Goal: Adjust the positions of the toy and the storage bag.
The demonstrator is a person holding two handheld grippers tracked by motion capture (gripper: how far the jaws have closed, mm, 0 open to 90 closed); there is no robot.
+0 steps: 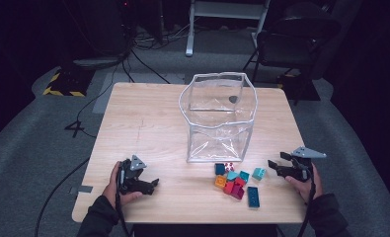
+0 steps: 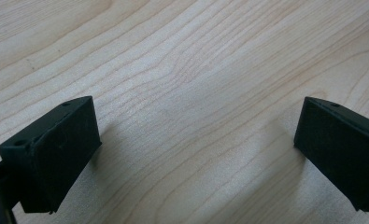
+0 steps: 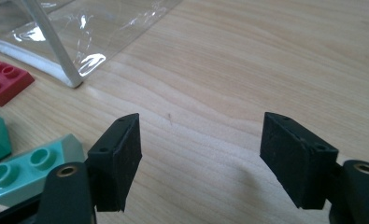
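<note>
A clear plastic bag (image 1: 217, 116) with a white rim stands open in the middle of the wooden table (image 1: 143, 123). In front of it lies a small heap of toy bricks (image 1: 234, 182): teal, red, orange and a light green one (image 1: 258, 173). My right gripper (image 1: 276, 165) rests low at the table's right, just right of the bricks, jaws open with bare wood between them. The right gripper view has the light green brick (image 3: 32, 170) beside the left jaw, a red brick (image 3: 4, 81) and the bag's corner (image 3: 72, 79). My left gripper (image 1: 150, 183) sits near the front left, open over bare wood (image 2: 191, 121).
A dark chair (image 1: 291, 39) and a white frame (image 1: 222, 15) stand beyond the table's far edge. Cables run over the grey floor at the left. The table's left half is bare wood.
</note>
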